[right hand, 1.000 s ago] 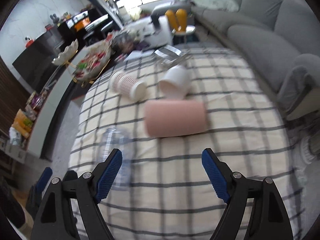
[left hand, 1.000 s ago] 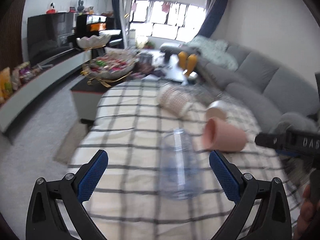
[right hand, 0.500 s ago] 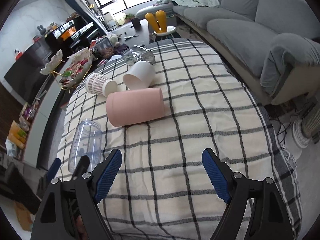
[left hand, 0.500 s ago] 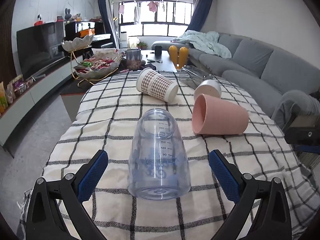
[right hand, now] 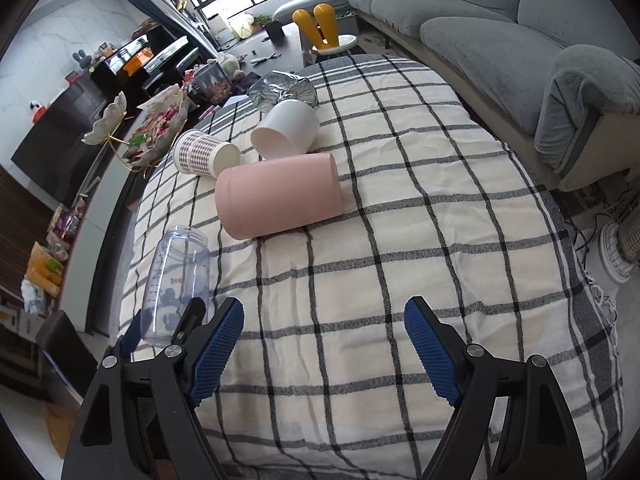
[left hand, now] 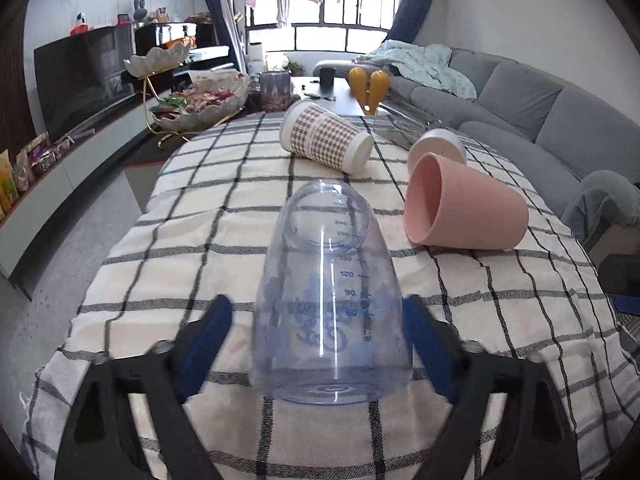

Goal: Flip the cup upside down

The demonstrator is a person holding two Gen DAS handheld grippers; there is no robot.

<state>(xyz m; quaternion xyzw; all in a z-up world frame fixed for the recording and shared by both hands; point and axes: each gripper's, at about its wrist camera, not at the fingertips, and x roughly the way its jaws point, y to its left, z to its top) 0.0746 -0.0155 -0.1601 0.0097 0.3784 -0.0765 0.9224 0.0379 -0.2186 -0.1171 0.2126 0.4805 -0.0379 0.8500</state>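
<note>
My left gripper [left hand: 318, 340] brackets the empty clear cup [left hand: 330, 300], pads blurred, so I cannot tell contact. Only my right view shows the right gripper [right hand: 324, 350] spread wide over bare tablecloth [right hand: 400, 240].

Between my left fingers [left hand: 428, 356] lies a clear blue-tinted plastic cup [left hand: 330, 304], smooth and glossy, with printed measuring marks. My finger pads are blue and finely textured, on matt black plastic arms; those on my right fingers [right hand: 430, 354] show a grid pattern. The table wears a woven checked cloth [right hand: 400, 240], matt and creased. The pink cup [right hand: 278, 198] looks smooth and matt, the white cup [right hand: 288, 128] likewise; the houndstooth cup [left hand: 326, 142] seems paper. Crinkled shiny foil [right hand: 282, 88] sits at the far edge.
</note>
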